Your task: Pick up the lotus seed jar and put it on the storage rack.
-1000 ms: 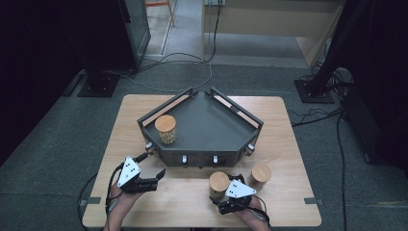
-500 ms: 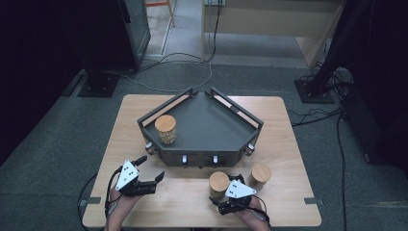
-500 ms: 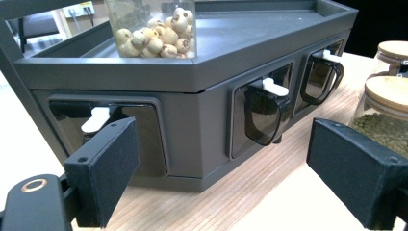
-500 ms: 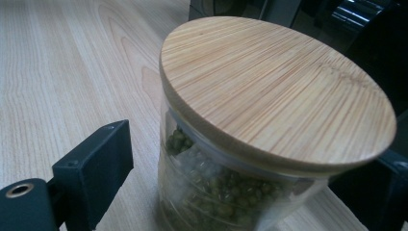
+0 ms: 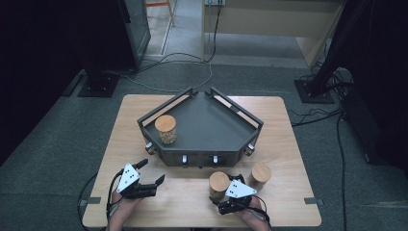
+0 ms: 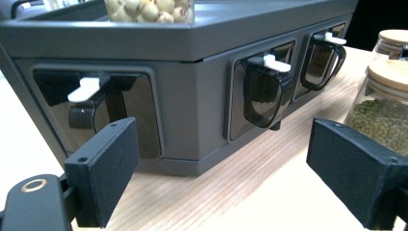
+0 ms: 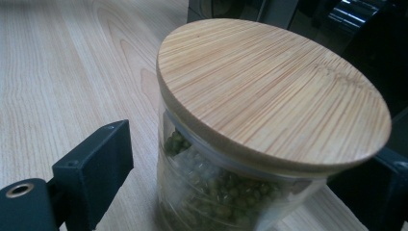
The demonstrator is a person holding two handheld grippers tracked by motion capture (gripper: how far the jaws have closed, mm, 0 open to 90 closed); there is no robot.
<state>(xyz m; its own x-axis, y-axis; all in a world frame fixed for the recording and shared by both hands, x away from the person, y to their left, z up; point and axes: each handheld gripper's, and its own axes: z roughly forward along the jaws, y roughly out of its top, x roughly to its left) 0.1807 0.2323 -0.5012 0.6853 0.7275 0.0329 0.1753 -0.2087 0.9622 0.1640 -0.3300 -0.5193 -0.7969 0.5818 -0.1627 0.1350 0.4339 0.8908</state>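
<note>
Straddling the green-bean jar (image 7: 250, 159), right gripper (image 5: 226, 202) fingers spread apart; left gripper (image 5: 153, 172) fingers likewise agape.

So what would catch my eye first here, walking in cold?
Probably the dark angular tray in the middle of the wooden table, with one cork-lidded jar standing inside it. Then the right gripper at the near edge, its open jaws either side of a jar of green beans.
</note>
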